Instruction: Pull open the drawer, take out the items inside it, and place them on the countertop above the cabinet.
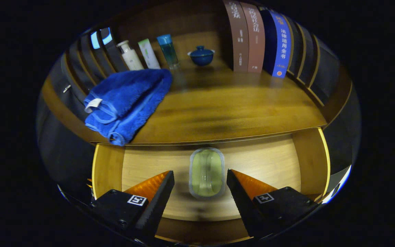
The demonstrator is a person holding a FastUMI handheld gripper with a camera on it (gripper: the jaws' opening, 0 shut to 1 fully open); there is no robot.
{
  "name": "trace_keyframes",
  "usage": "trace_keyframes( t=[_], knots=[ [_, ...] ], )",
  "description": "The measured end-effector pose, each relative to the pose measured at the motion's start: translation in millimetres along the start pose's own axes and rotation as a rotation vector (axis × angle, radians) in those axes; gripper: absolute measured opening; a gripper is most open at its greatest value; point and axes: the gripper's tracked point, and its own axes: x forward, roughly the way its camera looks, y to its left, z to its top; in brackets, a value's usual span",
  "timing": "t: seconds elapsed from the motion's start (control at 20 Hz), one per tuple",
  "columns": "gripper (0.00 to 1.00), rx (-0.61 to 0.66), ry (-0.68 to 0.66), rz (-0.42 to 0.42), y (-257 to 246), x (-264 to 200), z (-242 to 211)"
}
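We see the gripper (200, 175) spread wide over the open drawer (307, 161); the green soap bar (206, 173) lies in the drawer between the fingers, untouched. Blue towel (125, 101) sits on the countertop (231, 106) above the drawer.

Chinese title 法律适用全书 on blue book spine (281, 44), other spines unreadable

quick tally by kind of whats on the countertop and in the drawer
Folded blue terry towel: 1
Upright bottles and tubes: 3
Blue lidded ceramic cup: 1
Upright books, spines I can separate: 4
Pale green oval container in the open drawer, between the open tongs: 1
Total: 10
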Motion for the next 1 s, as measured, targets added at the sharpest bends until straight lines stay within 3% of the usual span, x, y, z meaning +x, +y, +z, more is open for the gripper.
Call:
trace_keyframes(
  t=[0.3, 0.65, 0.7, 0.75, 1.0],
  knots=[
    [0.89, -0.031, 0.132, -0.04, -5, 32, -11],
    [0.26, -0.058, 0.141, -0.061, -8, 45, -16],
    [0.26, -0.059, 0.148, -0.044, -8, 57, -22],
    [0.13, -0.061, 0.146, -0.058, -11, 45, -18],
    [0.13, -0.066, 0.111, -0.035, -2, 23, -9]
  ],
)
